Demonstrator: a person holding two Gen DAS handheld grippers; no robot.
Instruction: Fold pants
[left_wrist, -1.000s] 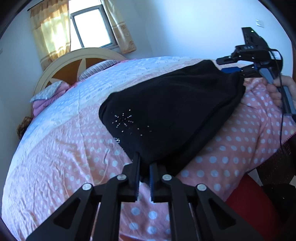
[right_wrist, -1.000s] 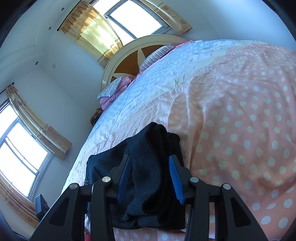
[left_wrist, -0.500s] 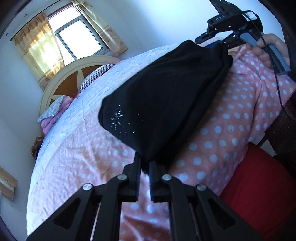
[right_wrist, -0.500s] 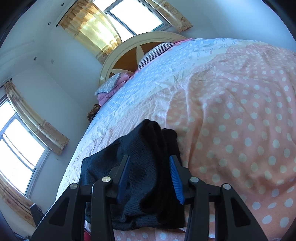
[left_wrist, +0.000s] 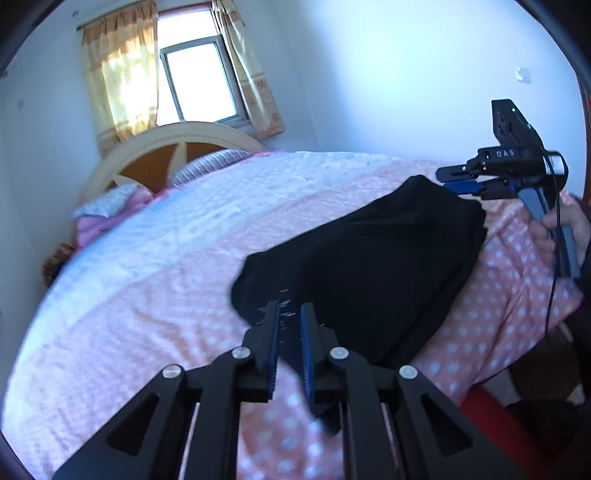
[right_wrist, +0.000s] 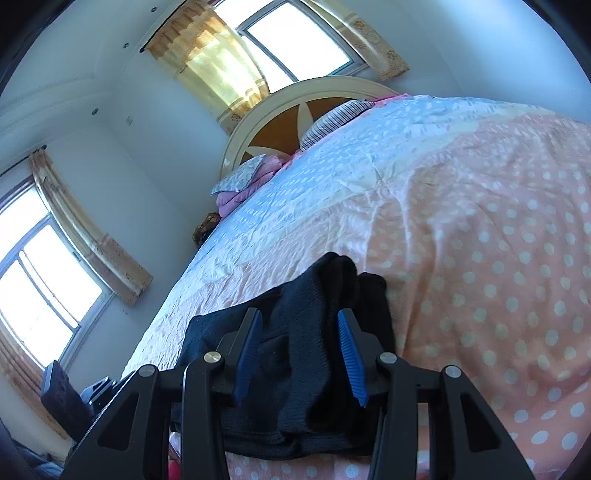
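Observation:
The black pants (left_wrist: 373, 266) lie folded in a thick bundle on the pink dotted bedspread (left_wrist: 147, 314) near the bed's front edge. My left gripper (left_wrist: 290, 312) is open, its jaws a little apart over the near end of the pants, where small sparkly studs show. My right gripper (right_wrist: 299, 325) is open wide, with the bunched far end of the pants (right_wrist: 317, 295) between and under its jaws. The right gripper also shows in the left wrist view (left_wrist: 458, 181), at the far end of the pants.
A rounded cream headboard (left_wrist: 155, 147) and pillows (left_wrist: 103, 203) stand at the far end of the bed. Curtained windows (right_wrist: 280, 33) are behind it. A red item (left_wrist: 491, 417) and dark furniture sit beside the bed at lower right.
My left gripper has let go of the near end of the pants and opened slightly. The pants have dropped flat onto the bedspread. The right gripper stays open.

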